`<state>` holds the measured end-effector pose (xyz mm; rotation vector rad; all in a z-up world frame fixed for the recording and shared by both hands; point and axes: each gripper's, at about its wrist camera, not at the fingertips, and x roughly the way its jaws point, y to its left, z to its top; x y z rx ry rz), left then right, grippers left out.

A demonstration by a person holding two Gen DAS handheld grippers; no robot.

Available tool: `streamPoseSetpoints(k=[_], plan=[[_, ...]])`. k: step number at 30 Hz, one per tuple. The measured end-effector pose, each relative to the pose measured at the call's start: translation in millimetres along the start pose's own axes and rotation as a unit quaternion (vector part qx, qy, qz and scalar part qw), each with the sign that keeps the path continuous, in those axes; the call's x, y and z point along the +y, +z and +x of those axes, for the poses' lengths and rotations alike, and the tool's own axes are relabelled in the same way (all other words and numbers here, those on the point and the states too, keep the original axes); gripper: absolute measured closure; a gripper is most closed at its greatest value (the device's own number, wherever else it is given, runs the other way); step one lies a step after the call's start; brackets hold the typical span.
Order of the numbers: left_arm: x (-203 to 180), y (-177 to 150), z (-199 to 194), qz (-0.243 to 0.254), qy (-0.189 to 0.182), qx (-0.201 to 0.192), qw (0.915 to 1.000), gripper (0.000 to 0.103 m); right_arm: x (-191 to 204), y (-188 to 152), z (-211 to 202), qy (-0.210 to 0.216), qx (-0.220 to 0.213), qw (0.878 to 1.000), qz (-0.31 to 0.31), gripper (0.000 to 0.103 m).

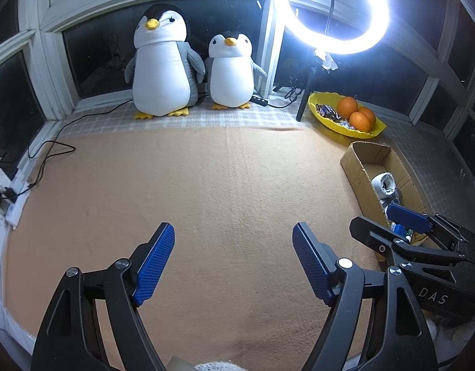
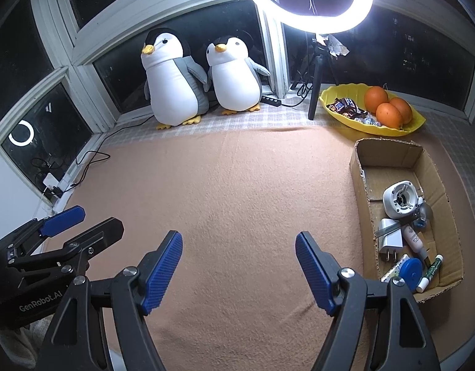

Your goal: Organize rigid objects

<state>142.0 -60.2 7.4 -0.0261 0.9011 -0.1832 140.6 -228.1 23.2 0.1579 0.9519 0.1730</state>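
Seemingly done: both grippers, left and right, gape empty over bare blanket; a careless sweep could tip the full box at its right edge.

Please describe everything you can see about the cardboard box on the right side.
The cardboard box is a long, shallow, open-topped tray of plain brown corrugated card with rough, torn edges. It lies flat on the orange blanket, just in front of the yellow dish. Its far end is bare; the near end holds a round white device, a white plug adapter, a small bottle, a blue disc and a thin tube. No gripper touches it.
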Motion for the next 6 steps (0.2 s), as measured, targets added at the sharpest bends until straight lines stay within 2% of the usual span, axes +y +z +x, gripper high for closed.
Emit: streamPoseSetpoints(k=[6], plan=[[-0.3, -0.8, 2.7, 0.0, 0.001, 0.002, 1.0, 0.024, -2.6, -1.1, 2.5, 0.0, 0.003, 1.0, 0.003, 0.031]])
